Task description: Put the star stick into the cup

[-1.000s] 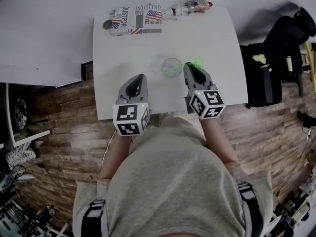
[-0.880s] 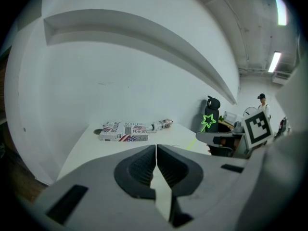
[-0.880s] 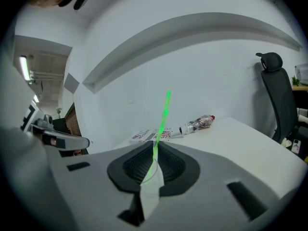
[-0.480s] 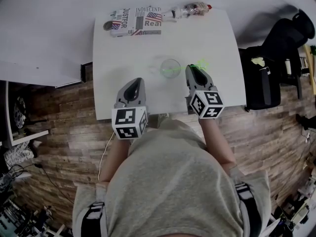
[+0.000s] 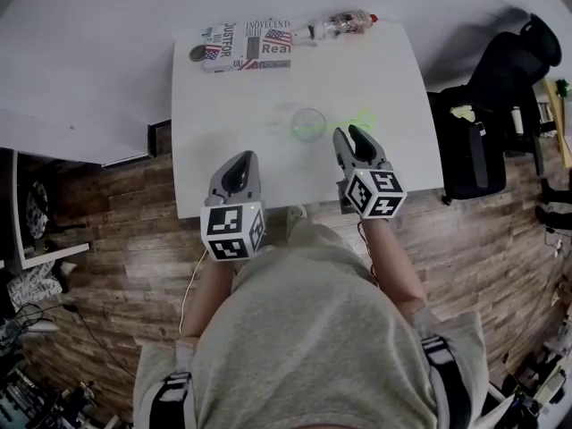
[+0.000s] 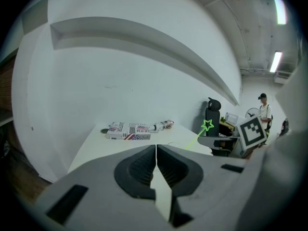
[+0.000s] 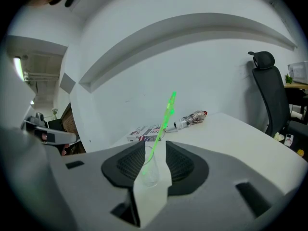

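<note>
One star stick (image 7: 160, 132) — in cup (image 7: 150, 171).

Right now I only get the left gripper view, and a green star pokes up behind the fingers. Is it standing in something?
Observer: Yes. The right gripper view shows the star stick leaning in a clear cup.
Operator: Is anything gripping it?
Observer: No. The right gripper has just been opening its fingers; they press on nothing, cup and stick just ahead.
Operator: Where's the cup from me?
Observer: In the head view, ahead and right of the left gripper, on the white table.
</note>
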Demonstrator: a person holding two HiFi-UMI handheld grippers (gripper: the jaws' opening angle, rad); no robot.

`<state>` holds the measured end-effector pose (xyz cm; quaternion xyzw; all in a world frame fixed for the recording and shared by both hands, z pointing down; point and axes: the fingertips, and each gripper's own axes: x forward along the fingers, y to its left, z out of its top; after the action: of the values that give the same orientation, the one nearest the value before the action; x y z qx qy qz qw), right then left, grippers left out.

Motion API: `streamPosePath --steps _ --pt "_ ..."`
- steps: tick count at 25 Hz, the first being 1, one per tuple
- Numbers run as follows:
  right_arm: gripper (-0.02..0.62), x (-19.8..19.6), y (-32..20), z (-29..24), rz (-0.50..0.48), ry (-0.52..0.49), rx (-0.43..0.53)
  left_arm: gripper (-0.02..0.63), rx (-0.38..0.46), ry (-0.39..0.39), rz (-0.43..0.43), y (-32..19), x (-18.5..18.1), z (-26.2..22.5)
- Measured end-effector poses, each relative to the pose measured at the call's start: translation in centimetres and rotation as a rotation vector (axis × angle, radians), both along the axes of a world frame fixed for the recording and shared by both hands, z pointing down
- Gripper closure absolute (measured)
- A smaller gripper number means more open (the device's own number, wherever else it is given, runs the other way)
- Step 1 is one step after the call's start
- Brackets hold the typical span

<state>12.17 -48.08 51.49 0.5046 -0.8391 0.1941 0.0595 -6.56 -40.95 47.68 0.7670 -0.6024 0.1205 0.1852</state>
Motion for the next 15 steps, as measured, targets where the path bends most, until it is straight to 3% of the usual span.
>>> streamPosePath --steps 11,15 --pt "0.463 -1.2 6.0 -3.5 0.009 0.032 0.096 0.598 0.011 0.009 0.028 3.6 -1.2 -0.2" --pt "0.514 -2.4 9.1 -5.2 0.001 0.039 0.132 0.597 0.022 0.018 0.05 5.4 -1.4 -0.6"
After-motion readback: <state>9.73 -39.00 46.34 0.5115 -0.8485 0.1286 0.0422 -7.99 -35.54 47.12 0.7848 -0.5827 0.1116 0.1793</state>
